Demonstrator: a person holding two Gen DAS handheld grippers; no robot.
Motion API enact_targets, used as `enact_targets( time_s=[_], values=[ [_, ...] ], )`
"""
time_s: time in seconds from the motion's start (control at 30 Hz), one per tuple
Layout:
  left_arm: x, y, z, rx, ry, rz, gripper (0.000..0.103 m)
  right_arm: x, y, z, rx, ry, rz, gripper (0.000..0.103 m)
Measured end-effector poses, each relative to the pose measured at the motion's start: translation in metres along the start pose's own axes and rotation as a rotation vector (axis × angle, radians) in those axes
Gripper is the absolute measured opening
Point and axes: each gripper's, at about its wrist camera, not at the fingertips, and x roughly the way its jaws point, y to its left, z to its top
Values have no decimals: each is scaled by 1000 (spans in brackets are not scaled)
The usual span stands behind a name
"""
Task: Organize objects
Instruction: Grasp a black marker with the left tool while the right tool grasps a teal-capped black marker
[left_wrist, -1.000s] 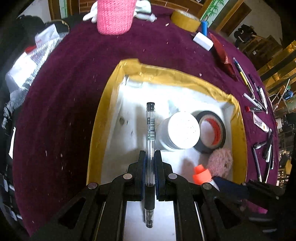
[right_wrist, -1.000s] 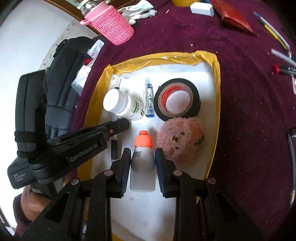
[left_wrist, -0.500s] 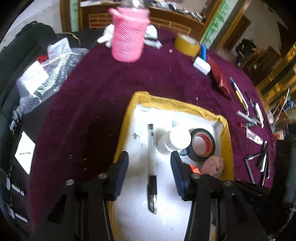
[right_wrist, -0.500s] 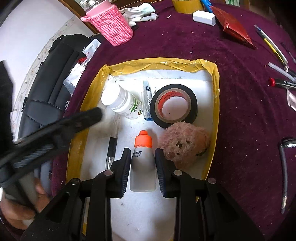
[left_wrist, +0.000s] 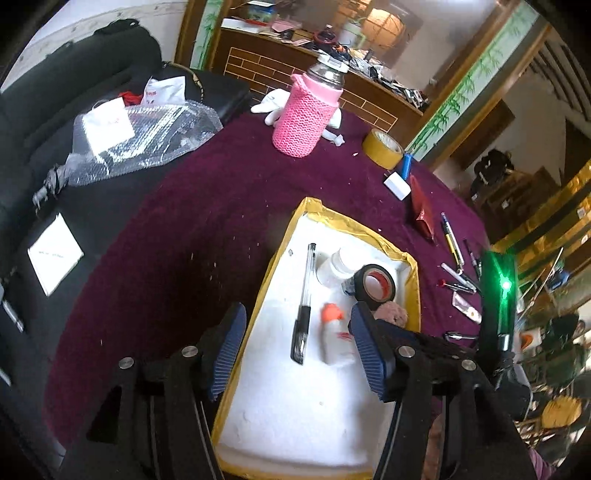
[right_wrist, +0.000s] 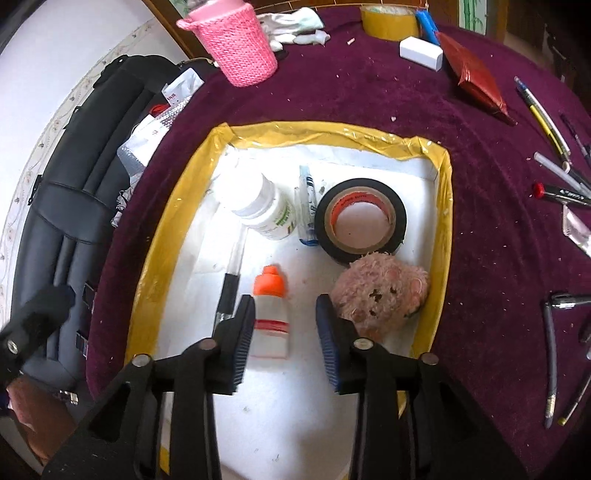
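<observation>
Between the spread fingers of the right gripper (right_wrist: 284, 332), a small orange-capped bottle (right_wrist: 271, 314) is seen lying, ungripped, in the yellow-edged tray (right_wrist: 441, 206). The left gripper (left_wrist: 295, 347) is likewise held wide open above a pen (left_wrist: 304, 299). The bottle is judged light, rigid and slick, best clamped across its body.

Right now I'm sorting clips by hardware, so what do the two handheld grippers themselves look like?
Both match: the left gripper and right gripper have black plastic linkage arms with triangular cut-outs, joined by round silver pivot bolts. Each finger ends in a dark blue ribbed pad. In the left wrist view, the other unit's black body carries a lit green indicator. No cables or sleeves are visible.
</observation>
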Motion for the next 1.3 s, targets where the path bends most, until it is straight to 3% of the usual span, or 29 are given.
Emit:
enact_targets(
  time_s=[0.17,0.3,0.5,0.7,0.93,1.3],
  values=[
    [-2,-7,-12,-19,21,-40,53,-33,-5,-11,4,-52,-36,40],
    [-5,-28,-26,10,41,-72,53,-74,-36,-30,42,-131,-71,48],
    [-6,-83,-58,96,98,-66,53,-118,-147,-83,192,-190,-181,52],
    [17,-162,-91,198,201,-68,53,-143,-249,-132,382,-195,-177,52],
    [88,-250,-124,294,293,7,53,-171,-309,-157,421,-234,-147,52],
    [140,-295,-128,316,223,191,53,-191,-374,-181,444,-230,-158,52]
  ],
)
